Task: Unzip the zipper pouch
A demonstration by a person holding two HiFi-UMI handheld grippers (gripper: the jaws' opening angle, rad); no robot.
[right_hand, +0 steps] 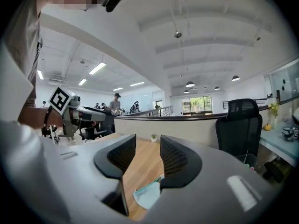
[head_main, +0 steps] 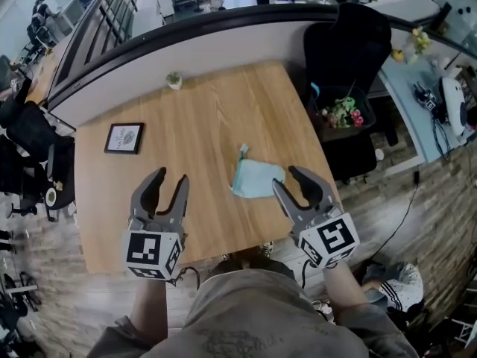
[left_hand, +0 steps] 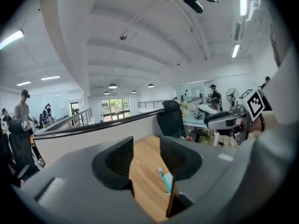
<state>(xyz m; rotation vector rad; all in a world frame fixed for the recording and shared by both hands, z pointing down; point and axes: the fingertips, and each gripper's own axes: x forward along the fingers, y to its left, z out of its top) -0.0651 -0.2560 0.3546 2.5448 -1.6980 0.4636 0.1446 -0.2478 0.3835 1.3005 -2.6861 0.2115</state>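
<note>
Person: grey shirt (head_main: 253, 312) fills the near edge of the head view, with a bare forearm reaching out on either side, each hand carrying a tool.
Tabletop: pale wooden tabletop (head_main: 201, 118) with a plain grain, mostly bare, backed by a curved grey partition with a dark rail (head_main: 223, 47).
Chair: black mesh-backed office chair (head_main: 346, 51) stands off the tabletop's far right corner, behind a dark bin holding colourful bits (head_main: 343, 114).
Left tool: grey two-jaw left tool (head_main: 170, 177) with a black-and-white marker cube hangs over the near left part of the tabletop. Its jaws stand spread, with only bare wood showing in the gap. It is well apart from the pouch.
Right tool: matching right tool (head_main: 285, 177) hangs near the tabletop's right edge, angled in toward the pouch. Its jaws are also spread and grip nothing. Its tips sit just beside the pouch's right end, and I cannot tell whether they touch.
Pouch: small pale blue-green fabric zipper pouch (head_main: 256, 179) lies flat on the wood toward the near right, between the two tools but much nearer the right one. A thin tab sticks out at its far left corner. From where I stand I cannot tell how far the zipper is drawn. The left gripper view catches only a sliver of it (left_hand: 166, 180), and the right gripper view shows it low under the jaws (right_hand: 148, 194).
Frame: small dark-framed picture (head_main: 124, 137) lies flat at the far left.
Plant: tiny potted plant (head_main: 174, 80) stands at the far edge.
</note>
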